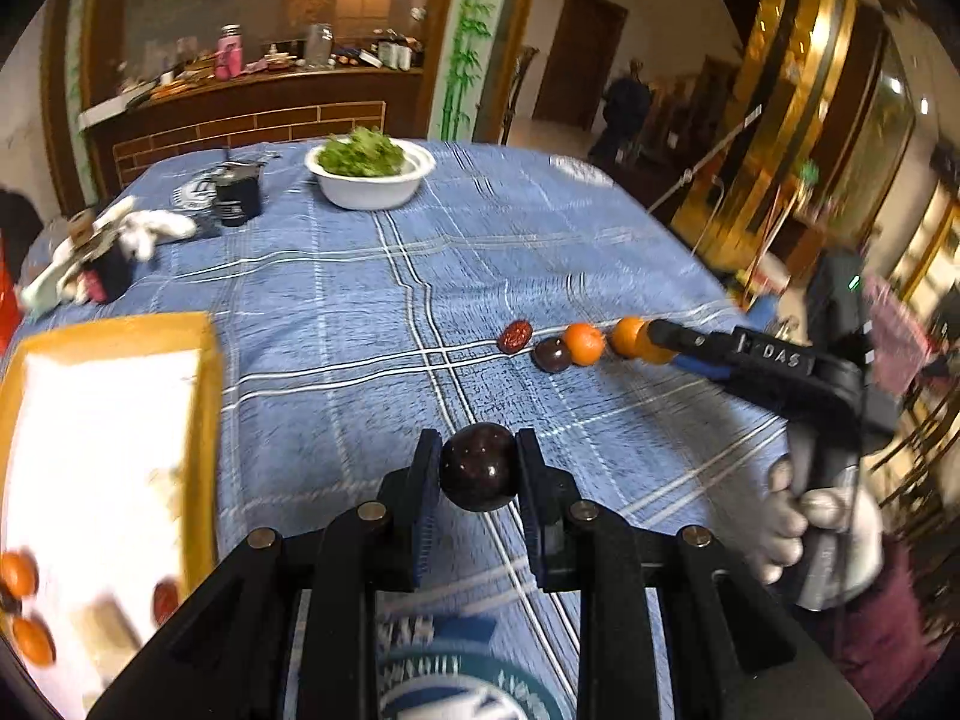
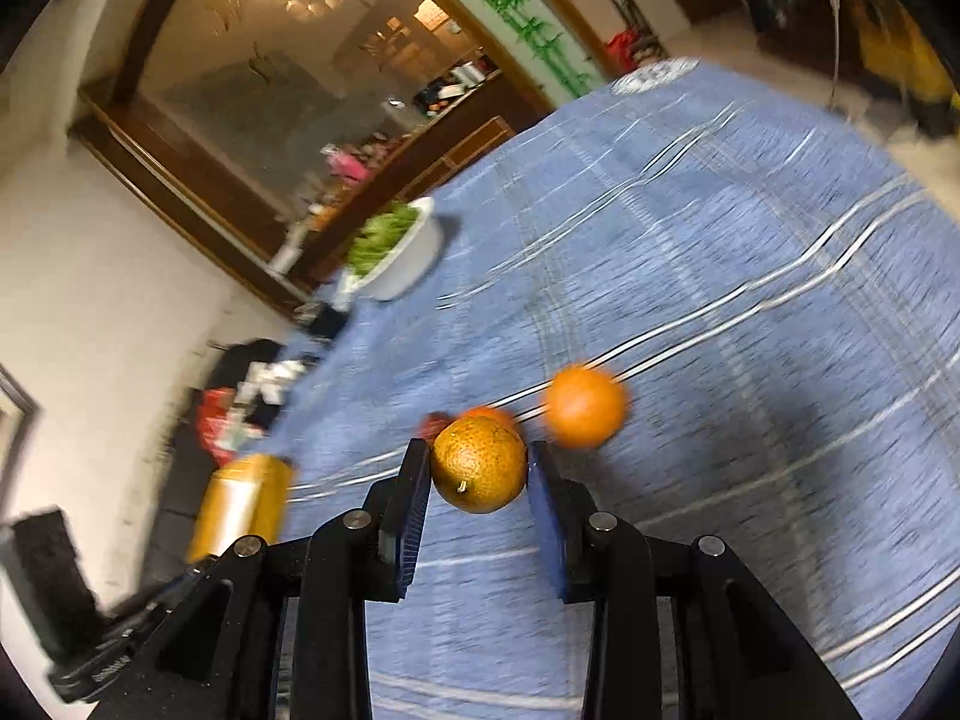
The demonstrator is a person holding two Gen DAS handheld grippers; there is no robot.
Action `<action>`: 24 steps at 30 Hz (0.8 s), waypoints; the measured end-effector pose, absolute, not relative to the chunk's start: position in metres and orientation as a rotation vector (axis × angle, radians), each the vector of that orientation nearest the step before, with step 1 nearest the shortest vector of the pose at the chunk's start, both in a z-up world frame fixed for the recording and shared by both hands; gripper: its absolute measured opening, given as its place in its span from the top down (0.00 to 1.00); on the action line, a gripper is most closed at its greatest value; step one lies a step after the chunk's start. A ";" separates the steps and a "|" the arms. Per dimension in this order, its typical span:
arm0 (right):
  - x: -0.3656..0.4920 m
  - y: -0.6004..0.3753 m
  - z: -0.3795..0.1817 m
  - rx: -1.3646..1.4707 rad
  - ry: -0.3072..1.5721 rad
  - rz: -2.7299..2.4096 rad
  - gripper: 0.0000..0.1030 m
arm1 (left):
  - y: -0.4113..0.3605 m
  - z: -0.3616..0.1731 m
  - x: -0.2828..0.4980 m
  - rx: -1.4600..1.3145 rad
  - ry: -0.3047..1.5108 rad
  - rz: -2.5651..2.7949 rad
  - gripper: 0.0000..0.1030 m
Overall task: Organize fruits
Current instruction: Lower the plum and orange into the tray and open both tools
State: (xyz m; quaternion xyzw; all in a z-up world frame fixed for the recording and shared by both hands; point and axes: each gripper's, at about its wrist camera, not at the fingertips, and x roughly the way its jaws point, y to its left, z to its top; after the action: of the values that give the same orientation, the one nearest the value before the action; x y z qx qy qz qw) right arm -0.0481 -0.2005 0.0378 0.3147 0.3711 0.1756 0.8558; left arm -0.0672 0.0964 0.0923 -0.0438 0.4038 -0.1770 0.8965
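On the table, biggest stuff first:
tablecloth [image 1: 372,300]: blue plaid, covers everything
tray [image 1: 204,420]: yellow rim, far left, few fruits inside
bowl [image 1: 372,189]: white, full of greens, far end
left gripper [image 1: 478,468]: clamped on a dark plum [image 1: 478,467], off the cloth
right gripper [image 2: 479,468]: squeezing an orange [image 2: 478,463]
leftover fruit [image 1: 583,343]: little row beside the right gripper
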 end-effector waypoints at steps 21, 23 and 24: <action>-0.092 0.096 0.093 0.324 0.962 0.783 0.64 | 0.326 0.093 -0.093 -0.257 0.790 0.091 0.77; -0.089 0.123 0.078 0.281 1.001 0.786 0.64 | 0.334 0.080 -0.082 -0.267 0.820 0.084 0.77; -0.088 0.130 0.071 0.274 1.017 0.787 0.64 | 0.341 0.074 -0.077 -0.275 0.829 0.083 0.77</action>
State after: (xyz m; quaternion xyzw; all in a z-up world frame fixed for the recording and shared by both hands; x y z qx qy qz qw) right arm -0.0882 0.1302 0.0708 0.1273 0.4725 0.3658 0.7917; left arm -0.0774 0.3406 0.0738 -0.1329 0.4014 0.0404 0.9053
